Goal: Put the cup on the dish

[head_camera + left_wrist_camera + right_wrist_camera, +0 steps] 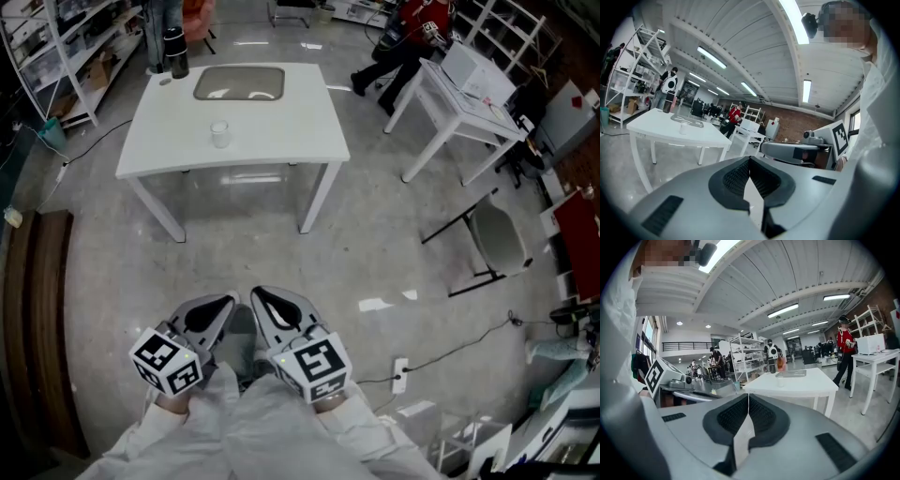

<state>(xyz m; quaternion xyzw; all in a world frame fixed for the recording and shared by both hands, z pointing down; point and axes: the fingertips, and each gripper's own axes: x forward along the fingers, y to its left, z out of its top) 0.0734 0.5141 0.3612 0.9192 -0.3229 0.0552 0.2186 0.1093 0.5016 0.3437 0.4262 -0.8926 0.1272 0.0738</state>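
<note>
- Left grey two-jaw gripper — jaws pressed together, nothing between them.
- Right grey gripper — likewise closed, empty.
- Small clear cup upright on white square table, near grey rounded dish, not touching it.

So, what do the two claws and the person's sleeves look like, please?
Both the left claw and the right claw have smooth, curved, light grey shells with black textured pads. Each carries a white cube with black square markers. The person wears white sleeves. No cables are visible.
</note>
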